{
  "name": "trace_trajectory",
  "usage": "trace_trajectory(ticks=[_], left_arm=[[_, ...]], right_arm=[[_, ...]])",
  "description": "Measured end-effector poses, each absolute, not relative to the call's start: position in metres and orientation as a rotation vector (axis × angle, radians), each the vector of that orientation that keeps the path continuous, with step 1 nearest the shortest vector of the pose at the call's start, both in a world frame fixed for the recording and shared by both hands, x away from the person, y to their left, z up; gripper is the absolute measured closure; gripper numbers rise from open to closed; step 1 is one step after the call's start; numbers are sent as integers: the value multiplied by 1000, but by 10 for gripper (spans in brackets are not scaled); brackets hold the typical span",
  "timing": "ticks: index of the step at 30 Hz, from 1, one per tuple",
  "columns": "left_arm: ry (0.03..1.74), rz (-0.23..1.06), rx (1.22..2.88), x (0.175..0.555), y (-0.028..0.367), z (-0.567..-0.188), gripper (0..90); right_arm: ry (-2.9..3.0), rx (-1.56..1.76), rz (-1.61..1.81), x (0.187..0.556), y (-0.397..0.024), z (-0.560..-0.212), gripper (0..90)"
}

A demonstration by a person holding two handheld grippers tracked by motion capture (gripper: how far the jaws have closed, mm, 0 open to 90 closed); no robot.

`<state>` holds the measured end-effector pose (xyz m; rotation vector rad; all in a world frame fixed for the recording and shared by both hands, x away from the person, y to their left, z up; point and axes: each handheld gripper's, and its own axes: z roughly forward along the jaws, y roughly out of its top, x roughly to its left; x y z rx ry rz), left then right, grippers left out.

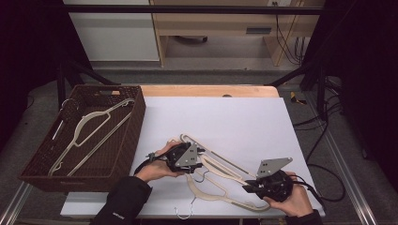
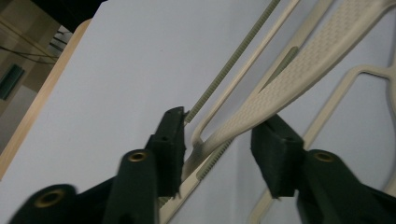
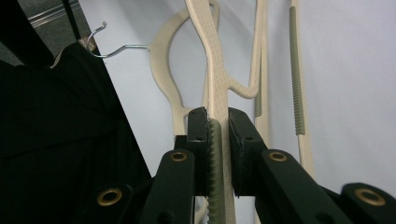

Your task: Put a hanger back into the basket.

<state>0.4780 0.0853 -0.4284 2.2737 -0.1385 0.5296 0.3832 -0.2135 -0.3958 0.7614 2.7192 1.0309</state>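
Several beige plastic hangers (image 1: 220,187) lie tangled on the white board (image 1: 225,117) in the high view. My left gripper (image 1: 202,157) reaches in from the left over their upper ends. In the left gripper view it (image 2: 222,140) straddles a textured hanger arm (image 2: 299,60); that arm lies against the left pad, with a gap to the right pad. My right gripper (image 1: 246,186) holds the lower hanger's right arm. In the right gripper view its jaws (image 3: 216,122) are shut on the ribbed edge of that hanger (image 3: 208,37), whose metal hook (image 3: 116,46) points left.
A dark woven basket (image 1: 117,154) stands at the left edge of the board with one beige hanger (image 1: 94,126) inside. A metal hook (image 1: 185,213) juts toward the near table edge. A dark sleeve (image 1: 122,201) comes in at the bottom.
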Motion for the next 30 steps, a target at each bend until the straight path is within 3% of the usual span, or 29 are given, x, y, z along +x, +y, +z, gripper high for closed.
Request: trace_trajectory(ticks=[3, 15, 18, 21, 30], left_arm=[[-138, 528, 2253, 476, 85, -428, 690], [-189, 573, 2227, 469, 85, -422, 758], [-190, 592, 2225, 466, 84, -419, 777], [-199, 608, 2230, 464, 83, -416, 789], [-220, 670, 2231, 456, 74, -406, 842]], right_arm=[[2727, 744, 1030, 383, -215, -395, 805], [2677, 718, 1041, 383, -223, -392, 793], [2603, 709, 1001, 384, -229, -392, 708], [2573, 728, 993, 385, -230, -392, 703], [2403, 765, 1052, 388, -238, -391, 522]])
